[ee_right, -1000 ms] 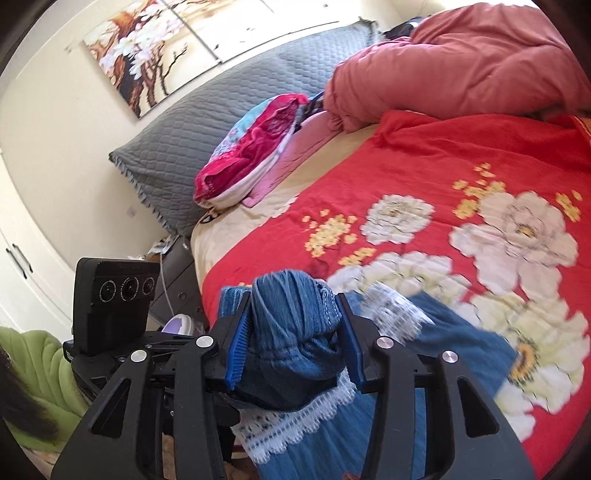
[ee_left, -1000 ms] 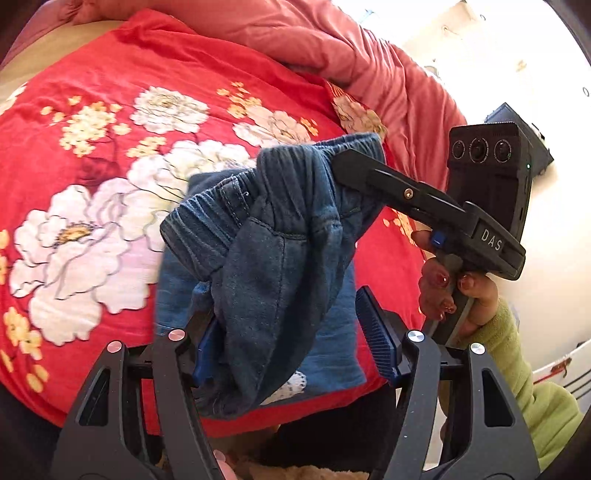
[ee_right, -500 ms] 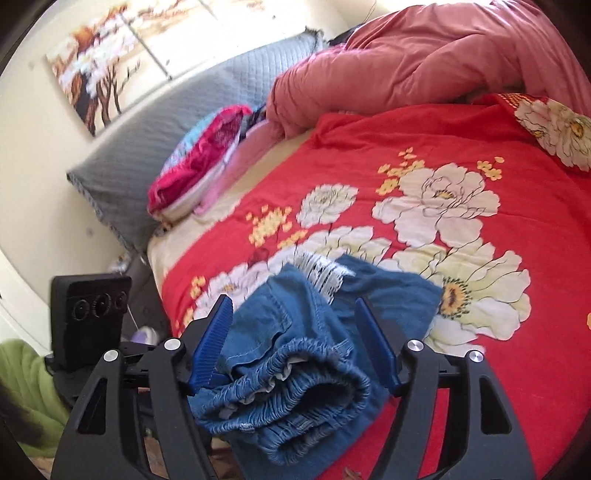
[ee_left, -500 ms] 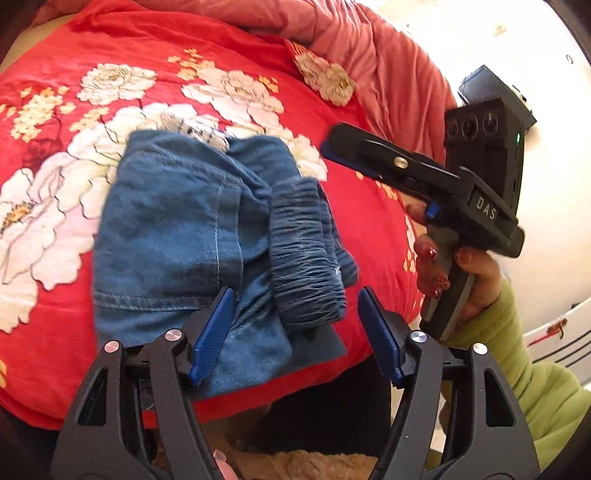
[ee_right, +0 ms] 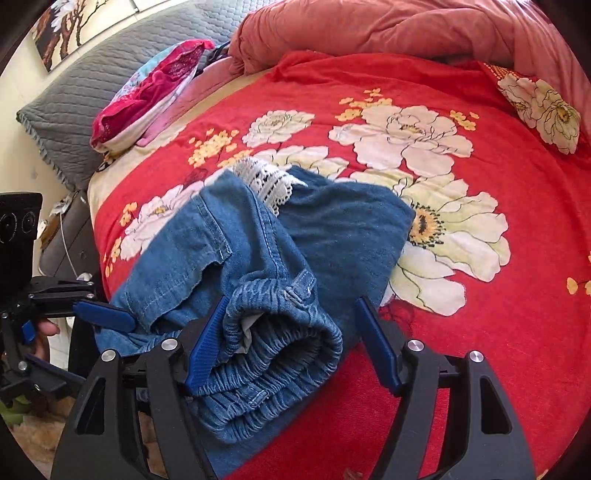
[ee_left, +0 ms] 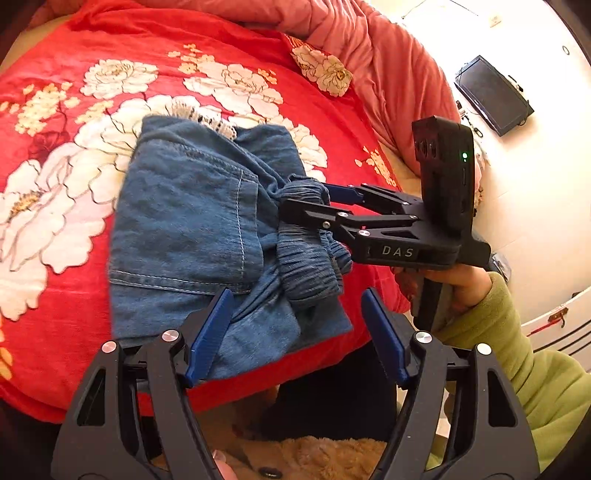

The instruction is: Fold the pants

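Note:
The blue denim pants (ee_left: 192,221) lie folded in a bundle near the bed's front edge, white lace hem (ee_right: 267,181) sticking out at the far side. The elastic waistband (ee_right: 280,343) is bunched at the near side. My left gripper (ee_left: 295,332) is open just above the bundle's near edge, holding nothing. My right gripper (ee_right: 291,345) is open with its jaws on either side of the waistband; in the left wrist view its fingers (ee_left: 314,212) reach onto the waistband (ee_left: 306,254) from the right.
A red floral blanket (ee_right: 480,295) covers the bed. A pink quilt (ee_right: 369,29) is heaped at the back. A grey pillow (ee_right: 85,96) and a pink clothes pile (ee_right: 155,92) lie at the headboard end. A nightstand (ee_right: 70,251) stands left.
Both grippers let go of the pants, which dropped from held in the air onto the bed as a folded bundle. The right gripper has moved back in around the waistband.

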`<state>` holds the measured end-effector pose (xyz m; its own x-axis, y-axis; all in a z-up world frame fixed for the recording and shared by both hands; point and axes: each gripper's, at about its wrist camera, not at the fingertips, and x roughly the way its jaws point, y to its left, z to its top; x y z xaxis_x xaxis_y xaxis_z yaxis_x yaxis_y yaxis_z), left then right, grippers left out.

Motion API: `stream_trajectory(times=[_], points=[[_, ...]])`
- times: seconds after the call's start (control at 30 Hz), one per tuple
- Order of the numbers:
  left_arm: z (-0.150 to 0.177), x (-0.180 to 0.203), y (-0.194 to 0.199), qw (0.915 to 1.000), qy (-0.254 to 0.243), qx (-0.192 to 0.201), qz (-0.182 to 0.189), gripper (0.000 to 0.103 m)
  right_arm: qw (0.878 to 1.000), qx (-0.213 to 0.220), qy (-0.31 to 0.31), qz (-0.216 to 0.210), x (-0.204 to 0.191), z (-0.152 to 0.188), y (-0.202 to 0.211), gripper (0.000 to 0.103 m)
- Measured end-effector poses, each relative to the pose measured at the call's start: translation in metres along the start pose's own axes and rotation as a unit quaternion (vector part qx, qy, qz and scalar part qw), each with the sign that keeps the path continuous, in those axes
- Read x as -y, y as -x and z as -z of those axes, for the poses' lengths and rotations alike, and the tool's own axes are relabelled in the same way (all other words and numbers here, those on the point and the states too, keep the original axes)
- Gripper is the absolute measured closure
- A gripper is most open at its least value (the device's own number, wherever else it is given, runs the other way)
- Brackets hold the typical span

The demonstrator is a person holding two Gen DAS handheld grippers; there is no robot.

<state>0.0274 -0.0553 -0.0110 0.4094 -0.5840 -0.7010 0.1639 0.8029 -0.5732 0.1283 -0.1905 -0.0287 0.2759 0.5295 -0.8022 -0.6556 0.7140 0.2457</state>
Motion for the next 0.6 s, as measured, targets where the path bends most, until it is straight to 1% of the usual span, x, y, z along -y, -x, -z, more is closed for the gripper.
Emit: stream_trajectory(times=[0.13,0.23,0.27,0.3,0.43,0.6], points=[[-0.005,0.001,0.013,0.9996,-0.014,0.016,-0.021,0.034,0.999,0.034,-0.017,-0.002,0.0,-0.002,0.023,0.033],[-0.009,0.0,0.019,0.9988,-0.018,0.025,-0.039,0.031,0.997,0.064,-0.029,0.009,0.001,0.0,0.042,0.027],[-0.011,-0.001,0.02,0.9983,-0.02,0.028,-0.047,0.03,0.997,0.073,-0.034,0.014,0.0,0.002,0.048,0.023],[-0.012,-0.002,0.022,0.9978,-0.022,0.032,-0.053,0.03,0.996,0.08,-0.036,0.02,-0.002,0.004,0.053,0.022],[-0.02,-0.006,0.028,0.9956,-0.025,0.043,-0.079,0.027,0.993,0.106,-0.034,0.036,-0.012,0.02,0.075,0.022],[-0.028,-0.012,0.031,0.9925,-0.027,0.053,-0.107,0.026,0.991,0.128,-0.03,0.029,-0.029,0.035,0.092,0.022]])
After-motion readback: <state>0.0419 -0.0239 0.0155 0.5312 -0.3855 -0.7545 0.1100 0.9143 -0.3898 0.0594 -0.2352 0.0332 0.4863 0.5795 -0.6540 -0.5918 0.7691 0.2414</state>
